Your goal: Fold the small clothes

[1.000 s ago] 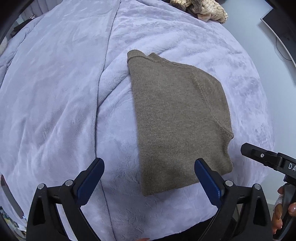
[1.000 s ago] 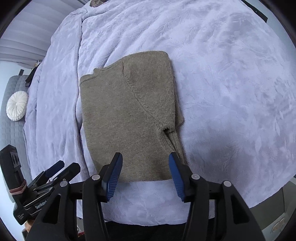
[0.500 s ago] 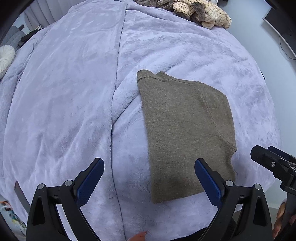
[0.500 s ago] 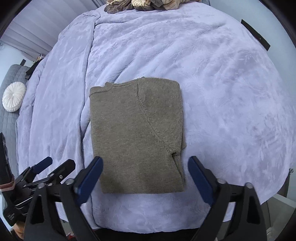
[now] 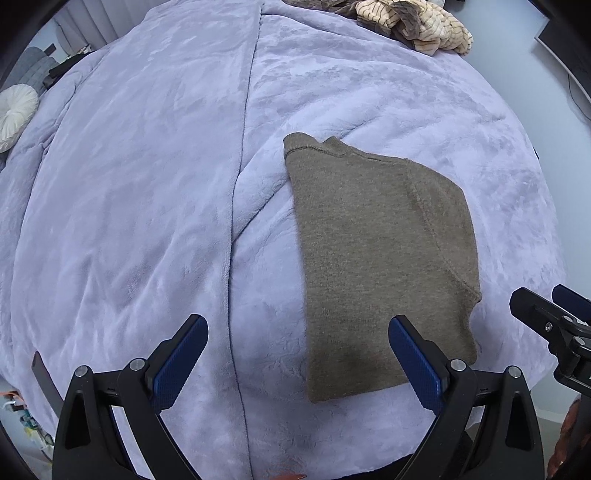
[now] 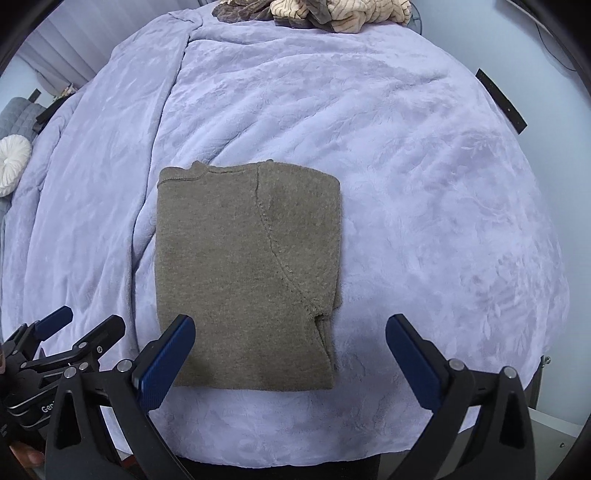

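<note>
The folded olive-brown knitted sweater [image 6: 247,280] lay flat on the lavender plush blanket [image 6: 424,192] covering the bed. The right tool [image 6: 290,354] had just spread wide, gripping nothing; the left tool [image 5: 297,360] gaped empty beside it.

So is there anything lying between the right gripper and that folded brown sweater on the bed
Nothing visible. The brown sweater lies folded flat on the lavender blanket, directly ahead of the right gripper, whose jaws have just opened wide and hold nothing. The pile of clothes sits at the far edge, well clear.
</note>
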Demonstrator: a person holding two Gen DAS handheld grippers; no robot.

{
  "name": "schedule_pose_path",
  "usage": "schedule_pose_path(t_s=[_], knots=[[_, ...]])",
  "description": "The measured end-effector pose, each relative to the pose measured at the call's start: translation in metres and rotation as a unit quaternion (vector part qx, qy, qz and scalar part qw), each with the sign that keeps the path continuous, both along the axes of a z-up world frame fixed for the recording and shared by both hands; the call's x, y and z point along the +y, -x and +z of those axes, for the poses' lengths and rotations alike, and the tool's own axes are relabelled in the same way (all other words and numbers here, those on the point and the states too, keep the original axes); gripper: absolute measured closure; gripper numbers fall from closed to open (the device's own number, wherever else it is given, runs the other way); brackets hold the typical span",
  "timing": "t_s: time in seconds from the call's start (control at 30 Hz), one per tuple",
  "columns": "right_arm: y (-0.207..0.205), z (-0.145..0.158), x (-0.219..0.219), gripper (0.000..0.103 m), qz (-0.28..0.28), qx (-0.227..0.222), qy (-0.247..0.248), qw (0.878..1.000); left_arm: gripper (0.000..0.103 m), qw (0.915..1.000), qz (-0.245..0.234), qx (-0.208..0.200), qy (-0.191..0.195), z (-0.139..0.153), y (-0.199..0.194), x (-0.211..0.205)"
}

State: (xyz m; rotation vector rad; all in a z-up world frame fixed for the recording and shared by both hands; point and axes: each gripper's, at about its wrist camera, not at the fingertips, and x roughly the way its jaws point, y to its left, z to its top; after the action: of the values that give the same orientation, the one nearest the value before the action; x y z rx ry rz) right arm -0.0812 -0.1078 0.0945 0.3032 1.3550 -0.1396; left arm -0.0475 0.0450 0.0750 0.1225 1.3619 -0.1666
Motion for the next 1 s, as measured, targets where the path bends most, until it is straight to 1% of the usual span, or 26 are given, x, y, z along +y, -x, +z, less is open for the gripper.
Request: schedule_pose_path(t_s=[0.3,0.53,0.8,1.0], knots=[[-0.0017,0.0028,-0.0018,0.0,-0.008,-0.001,0.011,1.0,0.004,0.9999,-0.007,-0.006,-0.006,0.0007,-0.0006,-0.0054],[-0.002,0.0002,0.0008,0.0,-0.011,0.007,0.018,1.0,0.004,1.0,-0.003,-0.005,-0.002,-0.0004,-0.0037,-0.0019],[0.0007,0.0015,0.0042,0.0,-0.015,0.018,0.037,0.999,0.004,0.9998,-0.017,-0.01,0.003,0.0002,-0.0047,-0.0047],[0.0043,0.0053,0.0073,0.0,-0.02,0.026,0.054,0.998,0.004,0.9998,-0.013,-0.011,0.011,0.0001,-0.0045,-0.0026]])
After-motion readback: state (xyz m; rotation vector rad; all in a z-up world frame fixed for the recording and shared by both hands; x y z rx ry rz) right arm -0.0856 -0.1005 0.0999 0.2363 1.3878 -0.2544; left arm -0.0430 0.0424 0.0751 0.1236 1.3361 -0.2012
